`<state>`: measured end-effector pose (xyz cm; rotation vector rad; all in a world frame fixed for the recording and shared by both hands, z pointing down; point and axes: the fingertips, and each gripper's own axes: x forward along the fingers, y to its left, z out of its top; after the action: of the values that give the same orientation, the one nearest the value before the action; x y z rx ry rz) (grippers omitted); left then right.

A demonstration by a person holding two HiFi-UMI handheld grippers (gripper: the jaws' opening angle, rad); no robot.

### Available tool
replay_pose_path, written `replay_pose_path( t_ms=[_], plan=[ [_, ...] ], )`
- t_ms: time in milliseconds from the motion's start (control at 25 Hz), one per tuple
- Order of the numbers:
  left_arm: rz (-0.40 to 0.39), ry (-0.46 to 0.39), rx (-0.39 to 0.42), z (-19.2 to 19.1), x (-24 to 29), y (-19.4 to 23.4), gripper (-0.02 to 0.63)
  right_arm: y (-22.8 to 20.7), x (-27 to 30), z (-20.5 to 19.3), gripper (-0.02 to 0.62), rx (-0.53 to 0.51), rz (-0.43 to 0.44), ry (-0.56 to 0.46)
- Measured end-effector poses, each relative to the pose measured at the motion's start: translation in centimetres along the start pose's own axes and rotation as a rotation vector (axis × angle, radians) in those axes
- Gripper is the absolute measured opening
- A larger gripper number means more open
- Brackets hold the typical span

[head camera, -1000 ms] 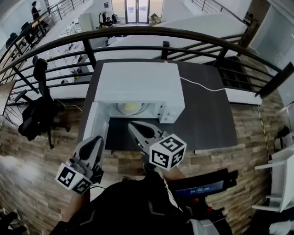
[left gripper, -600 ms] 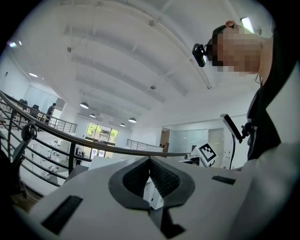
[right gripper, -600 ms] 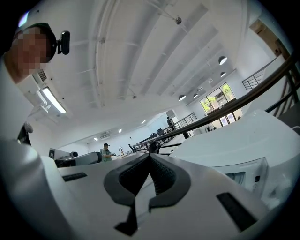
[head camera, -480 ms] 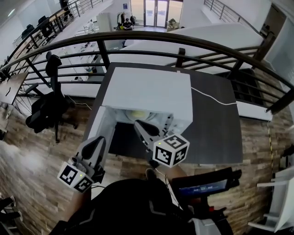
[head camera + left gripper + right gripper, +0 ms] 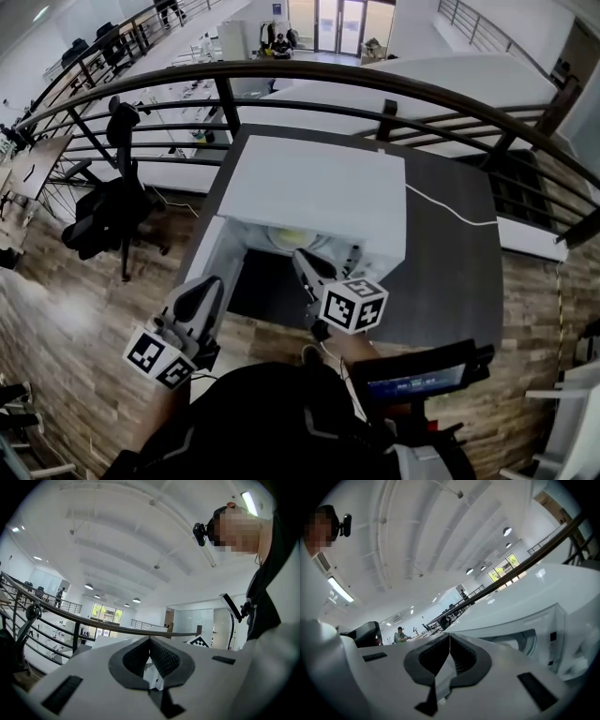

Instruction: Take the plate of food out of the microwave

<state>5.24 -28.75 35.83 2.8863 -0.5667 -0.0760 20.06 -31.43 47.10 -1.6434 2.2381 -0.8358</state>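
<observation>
A white microwave (image 5: 314, 192) stands on a dark table (image 5: 450, 272), its door (image 5: 208, 261) swung open to the left. Inside the cavity lies a plate of yellowish food (image 5: 291, 238), only partly in view. My right gripper (image 5: 303, 256) is shut and empty, its tips just in front of the opening, below the plate. In the right gripper view the microwave (image 5: 543, 625) fills the right side, with my right gripper (image 5: 449, 637) closed before it. My left gripper (image 5: 210, 285) hangs by the open door's outer edge. In its own view my left gripper (image 5: 150, 639) shows its tips touching, holding nothing.
A dark curved railing (image 5: 394, 84) runs behind the table. A white cable (image 5: 450, 214) trails from the microwave across the tabletop. A black office chair (image 5: 112, 202) stands on the wooden floor at the left. A dark device (image 5: 417, 380) sits at the person's chest.
My right gripper has moved forward and down toward the microwave's opening. The left gripper has shifted only slightly beside the door. The head view has swung a little.
</observation>
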Motion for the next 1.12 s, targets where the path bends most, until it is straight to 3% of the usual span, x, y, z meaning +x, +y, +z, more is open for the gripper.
replay_pose_path(
  t_ms=[560, 760, 800, 1120],
  plan=[
    [0.043, -0.032, -0.009, -0.6, 0.2, 1.6, 0.005, -6.6, 4.0, -6.5, -0.011, 0.147, -0.080, 0.069],
    [0.082, -0.040, -0.002, -1.1, 0.1, 2.4, 0.005, -8.4, 4.8, -7.2, -0.007, 0.381, -0.076, 0.014],
    [0.088, -0.043, -0.003, -1.2, 0.1, 2.6, 0.005, -8.6, 5.1, -7.5, 0.022, 0.395, -0.074, 0.014],
    [0.127, -0.037, 0.012, -1.3, -0.2, 2.9, 0.005, -12.1, 5.8, -10.9, 0.072, 0.542, -0.149, 0.053]
  ],
)
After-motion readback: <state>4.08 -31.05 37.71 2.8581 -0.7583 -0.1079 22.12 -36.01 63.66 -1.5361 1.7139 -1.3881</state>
